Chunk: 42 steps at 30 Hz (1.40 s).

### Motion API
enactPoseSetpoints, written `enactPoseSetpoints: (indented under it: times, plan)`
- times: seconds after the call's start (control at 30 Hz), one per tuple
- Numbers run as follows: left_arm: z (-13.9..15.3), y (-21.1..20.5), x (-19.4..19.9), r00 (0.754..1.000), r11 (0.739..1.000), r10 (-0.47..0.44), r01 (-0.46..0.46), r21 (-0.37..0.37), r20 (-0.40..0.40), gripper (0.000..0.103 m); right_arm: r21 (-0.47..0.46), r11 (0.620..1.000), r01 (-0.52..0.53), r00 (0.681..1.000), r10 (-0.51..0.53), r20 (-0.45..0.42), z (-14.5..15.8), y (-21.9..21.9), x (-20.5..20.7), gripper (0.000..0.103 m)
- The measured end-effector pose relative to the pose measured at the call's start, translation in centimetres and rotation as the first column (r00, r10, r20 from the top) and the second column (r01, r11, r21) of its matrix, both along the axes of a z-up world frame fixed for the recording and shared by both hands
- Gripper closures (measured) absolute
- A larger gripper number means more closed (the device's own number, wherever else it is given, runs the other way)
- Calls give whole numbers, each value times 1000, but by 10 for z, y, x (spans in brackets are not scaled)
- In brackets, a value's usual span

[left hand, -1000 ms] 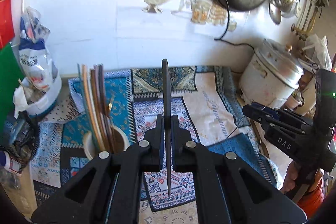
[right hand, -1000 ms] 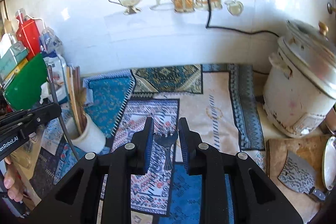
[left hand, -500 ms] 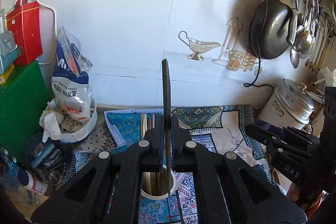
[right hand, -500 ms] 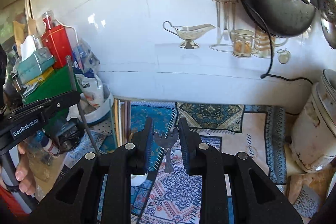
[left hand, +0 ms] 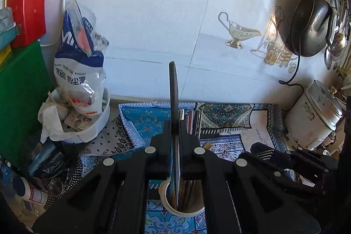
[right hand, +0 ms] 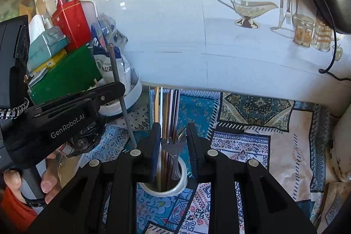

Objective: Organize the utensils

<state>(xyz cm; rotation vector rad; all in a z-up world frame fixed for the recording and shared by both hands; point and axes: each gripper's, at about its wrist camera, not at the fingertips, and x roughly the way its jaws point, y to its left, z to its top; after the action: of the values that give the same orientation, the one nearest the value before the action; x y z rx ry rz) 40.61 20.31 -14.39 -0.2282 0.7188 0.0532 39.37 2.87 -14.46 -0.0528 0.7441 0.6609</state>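
My left gripper is shut on a long dark flat utensil held upright, its lower end over the white cup that holds several chopsticks. My right gripper is shut on a metal fork, tines up, its handle reaching down into the same white cup, beside the chopsticks. The left gripper with its utensil shows at the left of the right wrist view. The right gripper shows at the right of the left wrist view.
The cup stands on a patterned blue mat. A white tub with plastic bags, a green box and a red box crowd the left. A rice cooker and hanging pan are at right. A tiled wall stands behind.
Both grippers have swung left and come over the white cup. The fork handle and the dark utensil's lower end now hang at the cup's mouth.
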Motion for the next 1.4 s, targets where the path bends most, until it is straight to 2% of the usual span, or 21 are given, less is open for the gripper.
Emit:
enactPoseSetpoints:
  times: [0.2,0.37,0.5,0.63,0.83,0.9,1.03,1.2,1.33,1.4]
  plan:
    - [-31,3,4,996,1000,-11,10,-20,-83,99,-60,998,-2,998,-3,-68,-30,10,8,81]
    - [-43,-1,4,990,1000,-27,27,-3,-139,99,-108,994,-17,992,3,-125,-48,14,11,81]
    - [-43,-7,1,984,1000,-22,21,-4,-175,99,-111,994,-25,990,9,-140,-48,8,8,79]
    - [-25,-15,-11,988,1000,4,-2,13,-156,97,-95,994,-46,993,35,-113,-34,-8,0,73]
    - [17,-39,-43,996,998,53,-51,28,-74,91,-56,996,-66,998,66,-14,4,-48,-26,71]
    - [34,-50,-59,997,997,66,-65,32,-32,89,-36,997,-68,997,70,36,21,-63,-38,71]
    - [75,-74,-95,994,996,71,-75,48,88,78,9,999,-50,985,48,165,60,-94,-70,71]
    - [122,-108,-146,971,990,44,-75,121,236,71,118,993,-27,959,-8,284,102,-133,-112,70]
    - [146,-127,-186,946,984,20,-75,160,324,67,172,985,2,925,-68,375,125,-155,-151,68]
    - [155,-135,-207,931,979,19,-91,182,363,66,198,980,21,903,-104,416,133,-164,-172,62]
